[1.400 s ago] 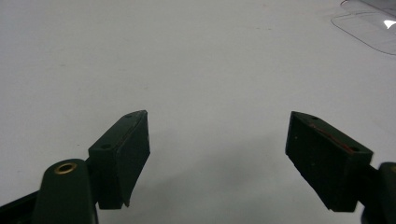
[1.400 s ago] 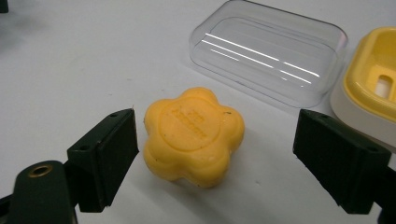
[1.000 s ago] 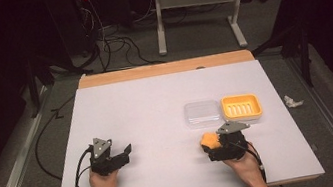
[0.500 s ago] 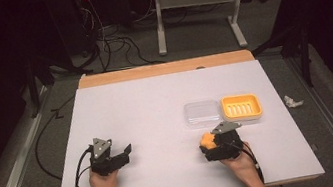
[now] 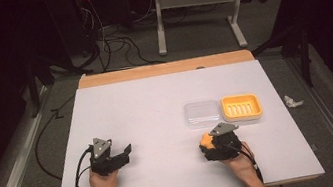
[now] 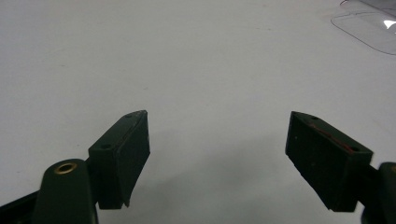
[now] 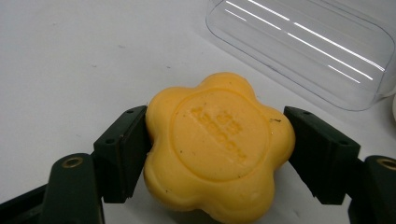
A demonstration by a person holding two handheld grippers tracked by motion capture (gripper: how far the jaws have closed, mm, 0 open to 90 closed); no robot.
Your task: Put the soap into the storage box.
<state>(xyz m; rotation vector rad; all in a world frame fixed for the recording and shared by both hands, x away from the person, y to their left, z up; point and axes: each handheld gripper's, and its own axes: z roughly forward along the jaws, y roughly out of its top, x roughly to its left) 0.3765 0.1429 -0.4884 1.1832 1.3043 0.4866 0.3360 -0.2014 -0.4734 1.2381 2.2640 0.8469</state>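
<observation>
Flower-shaped yellow soap bar [image 7: 215,144] clamped between the two black jaws of the right gripper [image 7: 215,154], seen in the right gripper view. Both jaw pads press against opposite lobes of the bar. A round embossed panel on its top face carries raised lettering, too soft-edged to read. Just beyond the soap lies a clear plastic lid [image 7: 306,46], upside down on the white table [image 7: 70,56].

In the high view, the right gripper [image 5: 216,145] sits at the near right of the table [image 5: 147,111], held from behind by the person's right hand [image 5: 240,163], with the soap bar [image 5: 206,141] showing at its front-left. The clear lid [image 5: 202,113] and an orange soap dish [image 5: 241,107] lie side by side, touching or nearly so, just beyond that gripper.

The left gripper [image 5: 114,158] rests at the near left, well apart from the other items, gripped by the left hand [image 5: 103,184]; striped sleeves show at the bottom edge. In the left gripper view its jaws stand wide apart, gripper [image 6: 217,149] empty, over bare table surface [image 6: 187,70], with a corner of the clear lid [image 6: 369,28] far off at upper right.
</observation>
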